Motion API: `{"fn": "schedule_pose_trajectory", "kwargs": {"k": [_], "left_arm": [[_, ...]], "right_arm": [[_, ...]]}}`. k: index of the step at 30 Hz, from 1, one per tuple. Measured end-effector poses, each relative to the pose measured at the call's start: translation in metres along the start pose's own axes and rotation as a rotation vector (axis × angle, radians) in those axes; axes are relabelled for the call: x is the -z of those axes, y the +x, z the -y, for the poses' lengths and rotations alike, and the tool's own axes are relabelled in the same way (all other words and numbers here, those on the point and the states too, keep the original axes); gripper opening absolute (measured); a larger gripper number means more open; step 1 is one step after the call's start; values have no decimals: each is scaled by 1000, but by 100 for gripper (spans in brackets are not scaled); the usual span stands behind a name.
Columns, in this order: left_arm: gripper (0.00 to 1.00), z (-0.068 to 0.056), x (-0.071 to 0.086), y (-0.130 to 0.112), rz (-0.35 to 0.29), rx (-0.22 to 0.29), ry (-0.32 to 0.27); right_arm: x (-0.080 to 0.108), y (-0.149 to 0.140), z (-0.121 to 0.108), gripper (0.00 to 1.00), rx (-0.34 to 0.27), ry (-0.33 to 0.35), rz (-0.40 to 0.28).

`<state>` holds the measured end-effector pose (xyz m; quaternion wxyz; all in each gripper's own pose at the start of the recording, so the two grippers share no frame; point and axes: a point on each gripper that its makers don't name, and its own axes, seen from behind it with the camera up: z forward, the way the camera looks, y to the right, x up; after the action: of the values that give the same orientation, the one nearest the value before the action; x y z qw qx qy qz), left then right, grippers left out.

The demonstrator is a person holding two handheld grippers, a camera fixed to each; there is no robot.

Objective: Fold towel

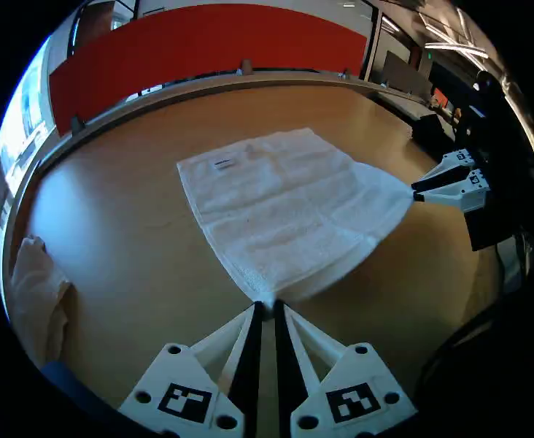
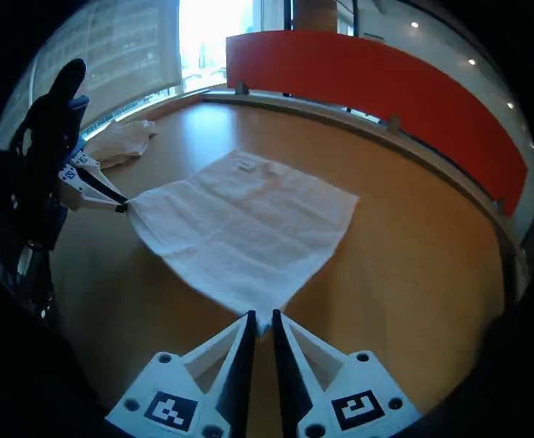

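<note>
A white towel [image 1: 289, 208] lies spread on the wooden table [image 1: 121, 233], its near edge lifted. My left gripper [image 1: 267, 308] is shut on one near corner of it. Farther right in the left gripper view, the right gripper [image 1: 415, 195] pinches the other near corner. In the right gripper view the same towel [image 2: 245, 226] stretches ahead, my right gripper [image 2: 263, 317] shut on its corner, and the left gripper [image 2: 123, 208] holds the corner at the left. A small label [image 1: 224, 163] shows near the towel's far edge.
A second crumpled white cloth [image 1: 37, 299] lies at the table's left edge, seen as the cloth [image 2: 121, 142] by the window. A red partition [image 1: 209, 44] runs along the table's far side. Bare wood surrounds the towel.
</note>
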<state>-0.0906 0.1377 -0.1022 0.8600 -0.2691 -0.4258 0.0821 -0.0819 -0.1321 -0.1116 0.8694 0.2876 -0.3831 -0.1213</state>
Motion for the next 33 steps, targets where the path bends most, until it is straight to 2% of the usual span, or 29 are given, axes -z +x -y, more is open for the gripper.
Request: {"fn": "schedule_pose_trajectory", "kwargs": {"k": [8, 16, 29, 33], "left_arm": [[12, -9, 27, 3, -15, 49, -3], [12, -21, 52, 5, -18, 77, -11], [12, -36, 82, 4, -10, 111, -29], [12, -37, 87, 5, -15, 114, -29]], "right_arm": [[30, 13, 16, 16, -9, 9, -29], [56, 23, 27, 15, -21, 23, -44], [90, 32, 42, 15, -50, 42, -52], [95, 30, 44, 15, -55, 47, -50]]}}
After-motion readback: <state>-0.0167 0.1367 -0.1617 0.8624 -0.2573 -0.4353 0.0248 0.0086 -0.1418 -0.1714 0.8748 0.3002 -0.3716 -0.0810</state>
